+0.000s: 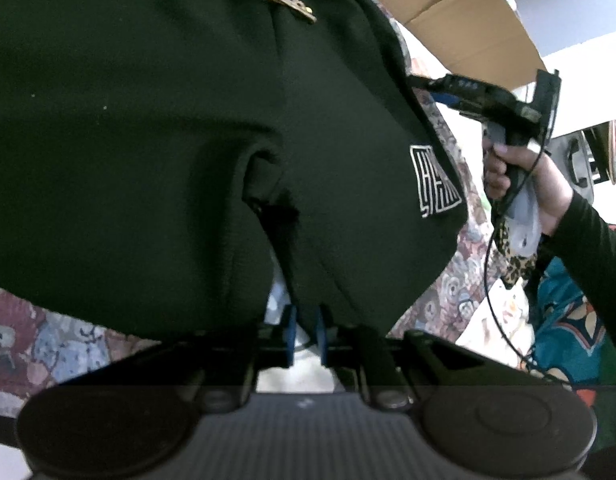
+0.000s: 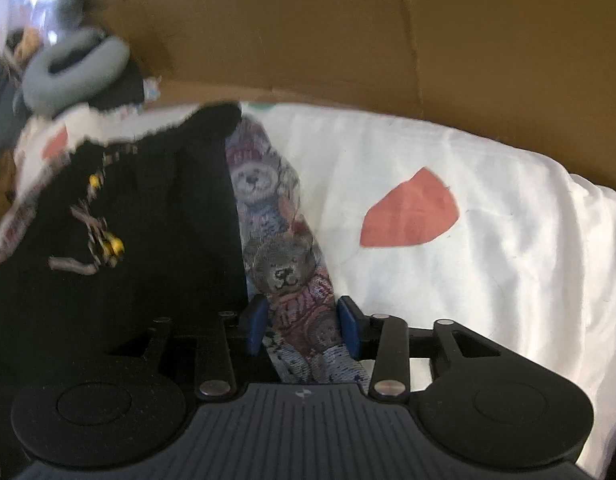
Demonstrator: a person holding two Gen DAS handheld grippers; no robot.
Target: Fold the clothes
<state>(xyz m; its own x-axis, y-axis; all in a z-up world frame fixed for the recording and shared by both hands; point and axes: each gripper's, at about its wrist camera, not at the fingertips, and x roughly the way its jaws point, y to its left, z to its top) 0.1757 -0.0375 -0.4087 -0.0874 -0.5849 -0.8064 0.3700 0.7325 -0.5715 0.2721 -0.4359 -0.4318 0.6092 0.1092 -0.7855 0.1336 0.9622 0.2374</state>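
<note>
Left wrist view: your left gripper (image 1: 306,330) pinches the black garment (image 1: 168,140); the right gripper (image 2: 304,330) stands part-open, empty, so keep the fold edge taut.

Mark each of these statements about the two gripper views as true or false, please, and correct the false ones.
1. The left gripper is shut on the black garment. True.
2. The right gripper grips the black garment. False: its pads are open, with only the teddy-bear blanket between them.
3. The black garment carries a white logo. True.
4. The white sheet has a blue patch. False: the patch is red.
5. Brown cardboard stands behind the white sheet. True.
</note>
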